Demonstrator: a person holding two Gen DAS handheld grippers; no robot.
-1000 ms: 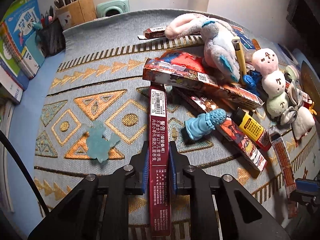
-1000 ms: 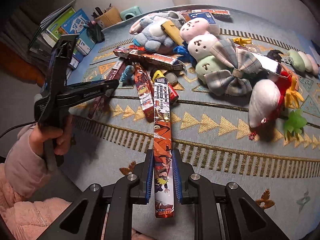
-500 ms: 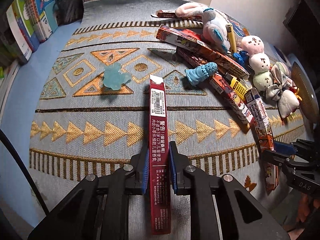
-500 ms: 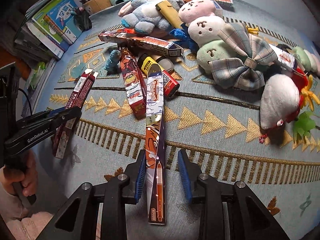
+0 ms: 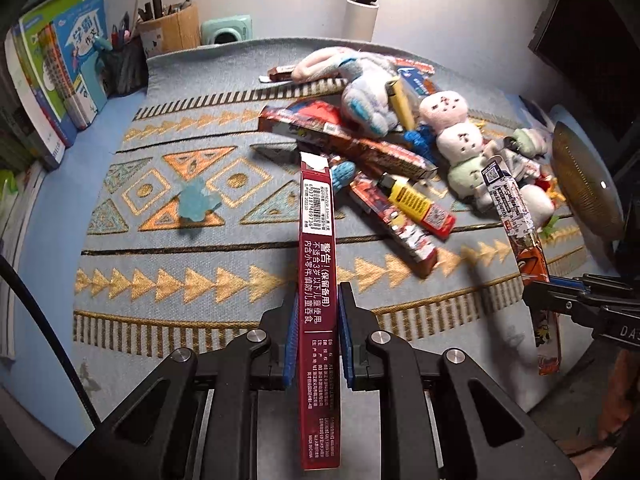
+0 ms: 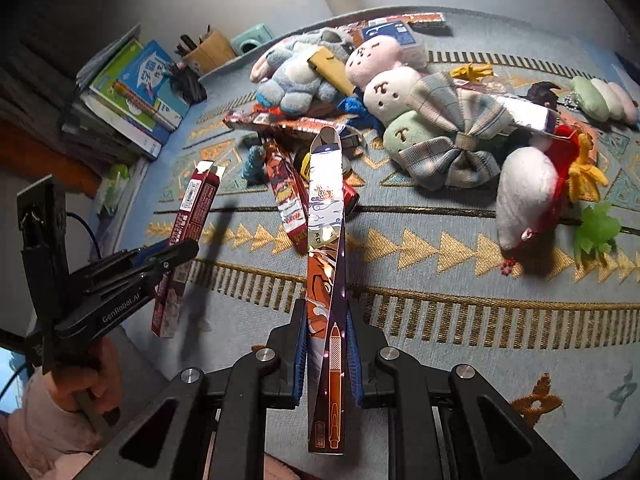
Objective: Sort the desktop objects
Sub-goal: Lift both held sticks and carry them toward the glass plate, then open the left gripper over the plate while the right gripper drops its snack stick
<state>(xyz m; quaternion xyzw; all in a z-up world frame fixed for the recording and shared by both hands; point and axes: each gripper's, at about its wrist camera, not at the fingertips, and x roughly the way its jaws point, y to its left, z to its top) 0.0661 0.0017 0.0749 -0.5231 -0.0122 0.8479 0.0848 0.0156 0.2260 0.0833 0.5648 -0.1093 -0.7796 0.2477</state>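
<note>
My left gripper (image 5: pixel 318 300) is shut on a long dark red pen box (image 5: pixel 318 240), held above the patterned cloth (image 5: pixel 160 280) and pointing at the pile. In the right wrist view the same gripper (image 6: pixel 176 252) and red box (image 6: pixel 192 208) hang at the left, held by a hand in a pink sleeve. My right gripper (image 6: pixel 327 316) has its jaws closing on a long orange and silver pen box (image 6: pixel 326 208), with the pads against its sides. This box is lifted off the cloth. The left wrist view shows it (image 5: pixel 516 216) at the right edge.
A pile of plush toys (image 6: pixel 400 92), a plaid bow (image 6: pixel 452 140) and more pen boxes (image 5: pixel 360 148) covers the far half of the cloth. Books (image 5: pixel 52 80), a pen holder (image 5: pixel 168 28) and a mint camera (image 5: pixel 226 32) stand at the back left. A blue toy (image 5: pixel 196 202) lies alone.
My left gripper has risen and drawn back from the pile with the red box. The right gripper's jaws widened around the orange box, then came together again, and the box now tilts up.
</note>
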